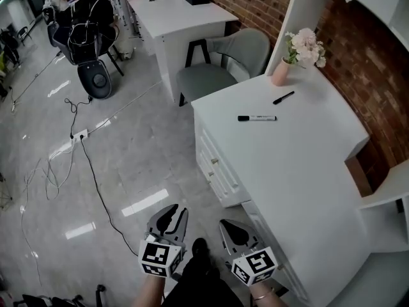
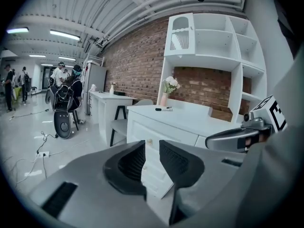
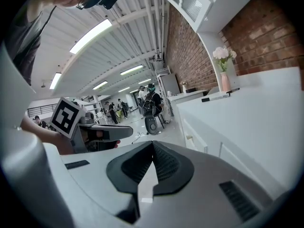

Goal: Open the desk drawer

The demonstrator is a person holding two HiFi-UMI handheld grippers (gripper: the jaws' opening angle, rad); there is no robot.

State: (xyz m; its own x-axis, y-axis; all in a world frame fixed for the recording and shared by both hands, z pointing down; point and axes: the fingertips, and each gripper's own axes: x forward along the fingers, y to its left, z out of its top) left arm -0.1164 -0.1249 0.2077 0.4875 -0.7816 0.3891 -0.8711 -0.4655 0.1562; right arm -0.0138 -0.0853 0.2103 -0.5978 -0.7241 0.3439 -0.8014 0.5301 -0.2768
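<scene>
The white desk (image 1: 300, 165) stands to the right, and its stack of drawers (image 1: 216, 168) with small knobs faces the grey floor. Both grippers hang low in front of the desk, well short of the drawers. My left gripper (image 1: 174, 217) is open by a narrow gap with nothing in it. In the left gripper view the left gripper (image 2: 152, 148) points at the drawers (image 2: 159, 136) from a distance. My right gripper (image 1: 234, 230) is shut and empty. In the right gripper view the right gripper (image 3: 153, 145) shows its tips touching, with the drawer fronts (image 3: 202, 137) ahead on the right.
On the desk lie a black marker (image 1: 257, 118) and a pen (image 1: 284, 98), with a pink vase of flowers (image 1: 281, 70) at the back. A grey chair (image 1: 223, 62) and a second desk (image 1: 179, 11) stand beyond. Cables (image 1: 83, 165) cross the floor at left.
</scene>
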